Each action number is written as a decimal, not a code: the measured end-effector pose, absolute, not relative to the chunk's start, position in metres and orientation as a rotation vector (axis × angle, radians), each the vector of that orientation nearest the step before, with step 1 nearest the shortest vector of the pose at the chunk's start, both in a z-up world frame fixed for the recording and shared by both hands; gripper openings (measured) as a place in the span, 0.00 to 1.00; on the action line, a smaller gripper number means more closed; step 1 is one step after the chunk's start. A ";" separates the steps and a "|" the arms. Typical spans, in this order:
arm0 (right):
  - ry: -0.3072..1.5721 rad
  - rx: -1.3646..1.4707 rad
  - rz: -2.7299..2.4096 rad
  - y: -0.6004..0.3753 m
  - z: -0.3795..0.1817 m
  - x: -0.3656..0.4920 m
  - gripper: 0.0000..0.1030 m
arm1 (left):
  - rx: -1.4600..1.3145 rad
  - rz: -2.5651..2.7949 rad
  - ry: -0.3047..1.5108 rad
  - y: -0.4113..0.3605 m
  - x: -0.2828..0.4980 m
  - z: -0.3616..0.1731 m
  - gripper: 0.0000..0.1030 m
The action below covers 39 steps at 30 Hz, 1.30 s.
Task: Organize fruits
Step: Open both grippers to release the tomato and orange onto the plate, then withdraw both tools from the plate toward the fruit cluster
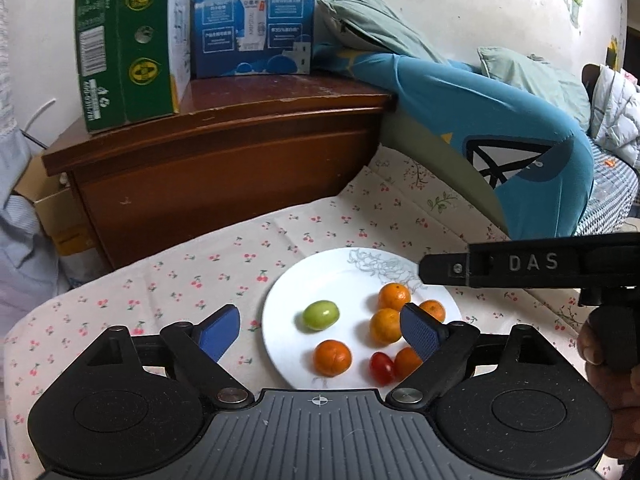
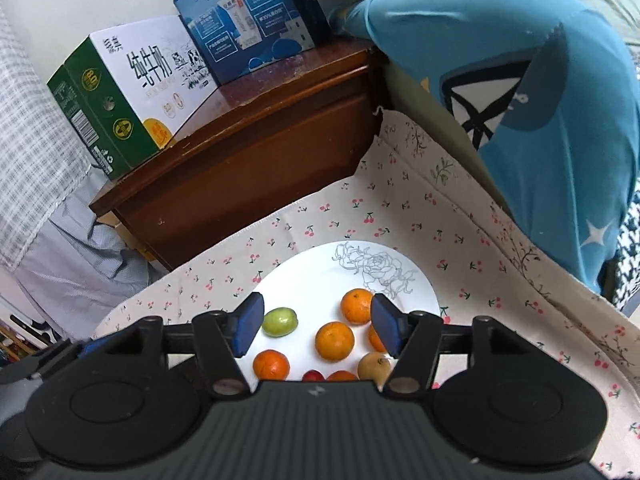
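Fruit fills the plate's (image 1: 288, 292) right half; bare rim at nine o'clock. Left gripper (image 1: 320, 332) gapes wide, right gripper (image 2: 316, 330) narrower (both empty).

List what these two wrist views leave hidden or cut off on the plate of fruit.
- Red cherry tomato: right wrist view, lower part behind the gripper body.
- Orange fruit beside it: same view, only its top shows.
- Orange fruit: left wrist view, partly behind the blue fingertip pad.
- White plate: its near rim is hidden by the gripper body in both views.
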State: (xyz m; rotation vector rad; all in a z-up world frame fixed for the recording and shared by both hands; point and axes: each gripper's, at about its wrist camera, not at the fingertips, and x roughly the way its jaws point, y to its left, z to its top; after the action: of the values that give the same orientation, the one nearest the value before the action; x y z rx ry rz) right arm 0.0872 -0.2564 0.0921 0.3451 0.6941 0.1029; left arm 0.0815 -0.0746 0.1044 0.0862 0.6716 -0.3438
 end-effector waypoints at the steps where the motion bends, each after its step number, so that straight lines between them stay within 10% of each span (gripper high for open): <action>1: 0.692 0.335 0.101 -0.255 0.093 0.085 0.60 | 0.083 -0.340 0.673 -0.072 0.079 0.105 0.86; 39: 0.769 0.203 0.180 -0.211 0.067 -0.003 0.66 | 0.012 -0.218 0.784 -0.006 0.016 0.092 0.86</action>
State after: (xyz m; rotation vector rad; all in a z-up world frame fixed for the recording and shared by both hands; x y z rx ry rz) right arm -0.0034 -0.2106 0.0669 0.2033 0.7690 0.1798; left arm 0.0156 -0.0065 0.0924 0.0117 0.7836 -0.2177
